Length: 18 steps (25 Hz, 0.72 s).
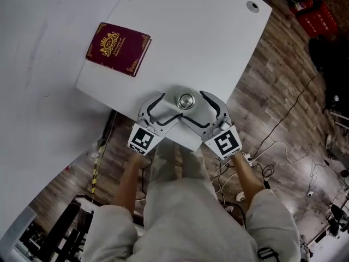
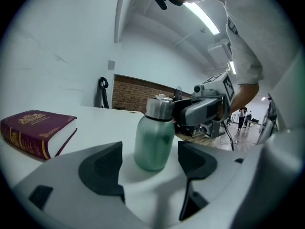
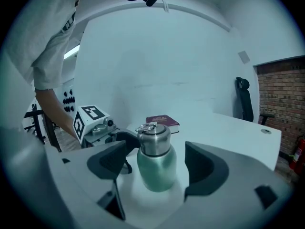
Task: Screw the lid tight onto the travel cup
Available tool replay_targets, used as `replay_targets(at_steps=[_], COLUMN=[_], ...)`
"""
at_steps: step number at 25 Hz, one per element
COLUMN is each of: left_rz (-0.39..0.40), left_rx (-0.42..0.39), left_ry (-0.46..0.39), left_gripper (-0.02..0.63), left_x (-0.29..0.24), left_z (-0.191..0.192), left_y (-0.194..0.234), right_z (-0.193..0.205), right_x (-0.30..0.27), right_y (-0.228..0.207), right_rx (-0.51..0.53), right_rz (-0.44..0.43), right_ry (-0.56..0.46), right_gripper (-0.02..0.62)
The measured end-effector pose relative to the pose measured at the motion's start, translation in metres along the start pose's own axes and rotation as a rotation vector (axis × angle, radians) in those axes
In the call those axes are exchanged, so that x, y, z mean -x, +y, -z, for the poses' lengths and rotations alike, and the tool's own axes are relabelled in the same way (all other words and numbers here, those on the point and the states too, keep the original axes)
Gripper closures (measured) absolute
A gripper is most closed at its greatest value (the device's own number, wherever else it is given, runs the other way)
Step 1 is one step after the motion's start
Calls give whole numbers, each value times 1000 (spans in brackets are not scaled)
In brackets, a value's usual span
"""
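Observation:
A green travel cup (image 1: 178, 106) stands upright near the white table's (image 1: 180, 31) front edge, its steel lid (image 1: 186, 100) with a ring on top. My left gripper (image 1: 170, 107) and right gripper (image 1: 198, 107) flank it from either side, both open. In the left gripper view the cup (image 2: 153, 140) sits between the dark pads (image 2: 102, 168) with a gap on each side. The right gripper view shows the same: the cup (image 3: 157, 168) and its lid (image 3: 153, 138) stand between the spread pads (image 3: 204, 165), untouched.
A maroon book (image 1: 118, 49) lies on the table to the far left of the cup. A cable grommet (image 1: 252, 6) marks the table's far right corner. Cables (image 1: 283, 152) trail over the wooden floor, and a red crate (image 1: 316, 16) stands beyond.

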State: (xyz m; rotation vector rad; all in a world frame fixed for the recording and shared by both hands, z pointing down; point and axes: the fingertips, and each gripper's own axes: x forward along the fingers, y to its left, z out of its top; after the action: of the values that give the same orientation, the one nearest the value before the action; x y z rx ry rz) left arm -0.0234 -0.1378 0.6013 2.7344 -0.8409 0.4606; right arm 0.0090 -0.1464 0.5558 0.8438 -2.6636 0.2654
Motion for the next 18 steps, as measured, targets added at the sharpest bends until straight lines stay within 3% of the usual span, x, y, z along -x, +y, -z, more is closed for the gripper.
replay_targets(at_steps=[12, 18], left_rz=[103, 151], left_rx=[-83, -72], left_ry=[-11, -21], left_gripper=[262, 262], left_x=[-33, -43], left_z=[-16, -16], left_y=[-5, -11], right_z=[-22, -21], right_x=[-32, -41], right_y=[9, 11], right_rx=[105, 152], right_rz=[-157, -221], right_ry=[-1, 13], right_gripper=[253, 278])
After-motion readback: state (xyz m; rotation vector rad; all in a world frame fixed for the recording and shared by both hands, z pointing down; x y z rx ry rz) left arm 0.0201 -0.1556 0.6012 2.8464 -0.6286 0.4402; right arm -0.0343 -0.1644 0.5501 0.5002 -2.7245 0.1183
